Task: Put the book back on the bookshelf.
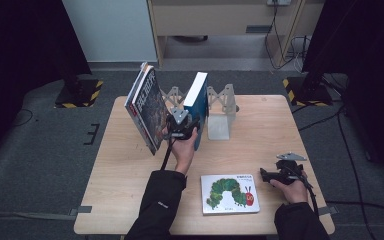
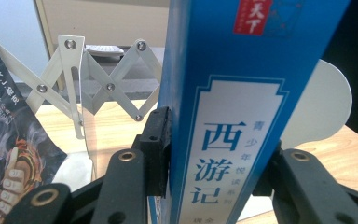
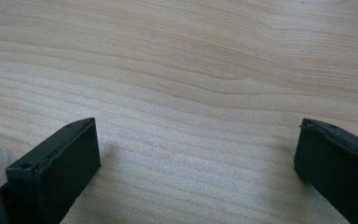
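Blue book (image 2: 233,140) upright between rack (image 1: 220,107) ends at desk (image 1: 130,200) back, spine clamped in left claw (image 1: 182,131). Right claw (image 3: 196,163) spread wide, holding nothing, resting low over bare wood near caterpillar book (image 1: 229,193). Risk, as judged: narrow grip on spine alone, so a twist could slip the book and topple it toward the leaning dark books (image 1: 147,107). Could also nudge the light rack out of line and send those leaners down.

Grey carpet floor (image 1: 40,165), pale wall (image 1: 110,30), wooden cabinet (image 1: 220,20), hazard-striped stand bases (image 1: 77,95).
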The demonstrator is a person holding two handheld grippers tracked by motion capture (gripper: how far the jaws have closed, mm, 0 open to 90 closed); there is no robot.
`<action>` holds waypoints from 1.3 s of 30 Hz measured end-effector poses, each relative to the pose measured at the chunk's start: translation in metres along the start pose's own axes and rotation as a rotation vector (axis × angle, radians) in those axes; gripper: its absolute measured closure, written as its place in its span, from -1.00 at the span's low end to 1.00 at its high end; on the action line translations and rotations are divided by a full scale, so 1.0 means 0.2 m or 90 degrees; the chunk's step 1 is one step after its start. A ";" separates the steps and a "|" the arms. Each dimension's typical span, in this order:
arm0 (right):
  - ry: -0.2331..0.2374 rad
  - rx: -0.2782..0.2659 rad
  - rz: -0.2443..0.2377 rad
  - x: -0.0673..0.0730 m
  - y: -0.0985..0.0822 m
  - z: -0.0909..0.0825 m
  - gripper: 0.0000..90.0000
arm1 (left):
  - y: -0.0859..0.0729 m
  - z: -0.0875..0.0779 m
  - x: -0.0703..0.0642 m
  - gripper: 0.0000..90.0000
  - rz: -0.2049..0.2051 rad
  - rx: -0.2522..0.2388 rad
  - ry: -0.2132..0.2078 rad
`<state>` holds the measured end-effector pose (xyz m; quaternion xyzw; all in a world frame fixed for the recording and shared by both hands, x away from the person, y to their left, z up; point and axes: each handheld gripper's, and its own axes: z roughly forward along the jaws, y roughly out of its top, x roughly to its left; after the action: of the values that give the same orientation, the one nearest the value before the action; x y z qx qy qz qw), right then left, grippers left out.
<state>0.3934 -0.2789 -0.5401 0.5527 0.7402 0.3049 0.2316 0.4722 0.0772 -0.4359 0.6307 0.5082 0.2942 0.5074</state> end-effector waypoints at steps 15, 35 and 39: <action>-0.001 -0.001 0.003 0.00 0.00 0.00 -0.99 | 0.02 0.07 0.00 0.25 0.005 0.002 -0.017; -0.001 -0.001 0.003 0.00 0.00 0.00 -0.99 | 0.02 -0.04 0.01 0.21 0.014 0.012 -0.070; -0.001 -0.001 0.003 0.00 0.00 0.00 -0.99 | 0.03 -0.02 -0.01 0.21 0.019 0.014 -0.066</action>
<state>0.3932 -0.2784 -0.5401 0.5544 0.7386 0.3053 0.2321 0.4705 0.0762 -0.4284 0.6581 0.4750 0.2631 0.5216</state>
